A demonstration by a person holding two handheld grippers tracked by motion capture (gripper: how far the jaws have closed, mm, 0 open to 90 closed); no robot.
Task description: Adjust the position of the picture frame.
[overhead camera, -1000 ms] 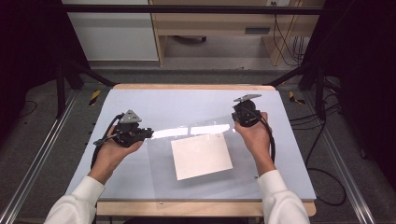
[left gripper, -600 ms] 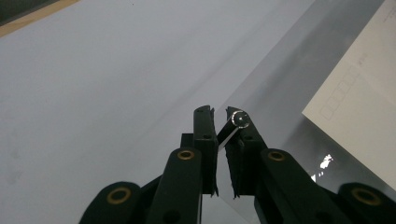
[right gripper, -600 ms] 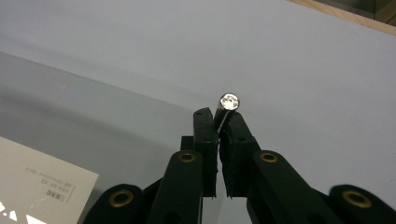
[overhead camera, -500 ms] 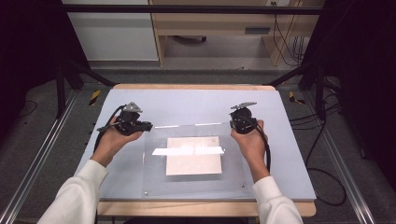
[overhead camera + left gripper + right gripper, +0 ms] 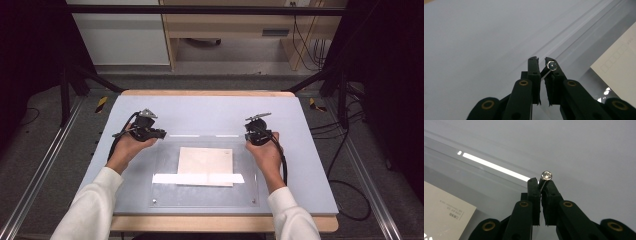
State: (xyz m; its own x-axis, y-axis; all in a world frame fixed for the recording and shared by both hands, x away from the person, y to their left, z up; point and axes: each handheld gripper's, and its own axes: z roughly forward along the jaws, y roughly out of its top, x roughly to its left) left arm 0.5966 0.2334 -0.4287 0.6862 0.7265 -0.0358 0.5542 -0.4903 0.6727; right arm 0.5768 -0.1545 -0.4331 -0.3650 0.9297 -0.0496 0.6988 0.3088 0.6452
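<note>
We are holding a clear sheet by its two far corners, one gripper on each. The sheet is lying flat on the grey table, toward the near side, over a pale paper. A white strip of glare is crossing the paper's near edge.

Left gripper: sitting at the sheet's far-left corner. In the left gripper view its fingers are pinching the sheet's edge, nearly pressed together, with a small round stud showing at the right finger's tip. The paper is showing through the sheet at the right of that view.

Right gripper: sitting at the sheet's far-right corner. In the right gripper view its fingers are likewise pinching the edge, almost closed, with a matching stud standing just above the tips. The paper is lying at the lower left there, faint print on it too small to read.

Both hands are resting near the table surface, white sleeves coming in from the near edge. The grippers are well apart, the paper lying between them and nearer us.
</note>
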